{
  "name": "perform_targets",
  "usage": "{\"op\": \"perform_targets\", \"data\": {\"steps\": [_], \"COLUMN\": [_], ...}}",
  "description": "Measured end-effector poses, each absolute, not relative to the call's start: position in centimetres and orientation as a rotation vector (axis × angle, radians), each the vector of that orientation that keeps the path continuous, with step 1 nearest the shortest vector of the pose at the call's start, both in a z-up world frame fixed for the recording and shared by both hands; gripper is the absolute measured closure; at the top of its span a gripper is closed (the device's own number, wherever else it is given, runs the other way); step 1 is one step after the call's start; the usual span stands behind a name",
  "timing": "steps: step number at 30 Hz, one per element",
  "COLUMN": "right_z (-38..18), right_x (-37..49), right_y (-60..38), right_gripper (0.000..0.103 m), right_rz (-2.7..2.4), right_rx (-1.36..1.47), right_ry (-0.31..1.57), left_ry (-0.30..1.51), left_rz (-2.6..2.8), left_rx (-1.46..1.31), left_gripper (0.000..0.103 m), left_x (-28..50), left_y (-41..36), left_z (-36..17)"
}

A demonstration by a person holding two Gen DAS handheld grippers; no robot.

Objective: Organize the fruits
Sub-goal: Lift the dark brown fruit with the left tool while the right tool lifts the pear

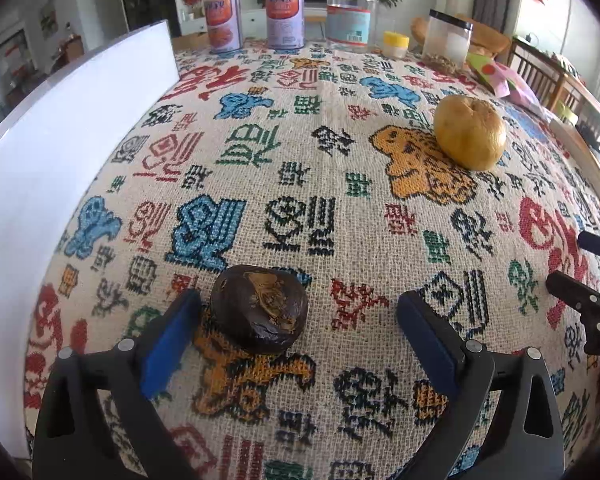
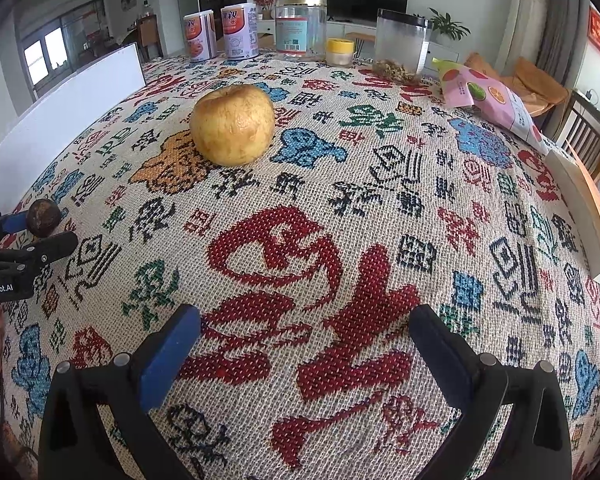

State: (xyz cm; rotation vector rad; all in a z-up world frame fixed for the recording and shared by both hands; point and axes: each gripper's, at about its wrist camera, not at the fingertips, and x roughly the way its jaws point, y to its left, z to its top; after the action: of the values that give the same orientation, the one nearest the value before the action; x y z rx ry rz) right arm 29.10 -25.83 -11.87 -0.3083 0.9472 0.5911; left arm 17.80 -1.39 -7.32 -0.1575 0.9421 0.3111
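White board (image 1: 60, 128): we see it standing along the tablecloth's left edge.
Left gripper (image 1: 300, 312): we hold it spread wide, pads clear of the fruit.
Dark fruit (image 1: 260, 306): it sits on the tablecloth (image 1: 300, 184) between our left fingers, just beside the left pad.
Yellow fruit (image 1: 470, 132): it rests farther back, well apart from the dark one.
Right gripper (image 2: 306, 320): we keep it spread over bare cloth, pinching nothing.
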Motion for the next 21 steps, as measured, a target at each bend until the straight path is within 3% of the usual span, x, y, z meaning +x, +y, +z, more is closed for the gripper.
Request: {"op": "perform_targets", "data": {"steps": [5,10,14,17,18,21], "right_z": [-11.9,-11.9,-10.8,-8.0,-7.2,-6.7], "right_x": [29.0,29.4,31.7,34.1,34.7,36.8], "right_y": [-25.8,-25.8,-24.3,-21.8,-20.4,-16.4], "right_gripper": [0.0,0.0,0.0,0.001,0.001,0.001], "right_rz": [0.593,0.601,0.663,0.707,0.713,0.718], "right_rx": [-0.306,-0.304,-0.27,-0.21,-0.23,-0.275], "right_ry": [0.95,0.97,1.121,1.097,1.087,1.107], "left_ry": [0.999,0.989,0.96,0.984,1.006,1.044], "left_rz": [0.224,0.149,0.13,0.151,0.187,0.251], "left_rx": [-0.174,-0.443,-0.353,-0.253,-0.232,-0.248], "left_gripper": [0.004,0.005,0.005,0.005,0.008,0.051], "left_x": [17.6,13.9,13.7,15.9,16.5,17.5], "left_y": [-0.6,5.2,4.1,1.4,1.0,1.2], "left_z": [-6.9,-4.2,-2.4,-3.3,-4.1,-6.1]}}
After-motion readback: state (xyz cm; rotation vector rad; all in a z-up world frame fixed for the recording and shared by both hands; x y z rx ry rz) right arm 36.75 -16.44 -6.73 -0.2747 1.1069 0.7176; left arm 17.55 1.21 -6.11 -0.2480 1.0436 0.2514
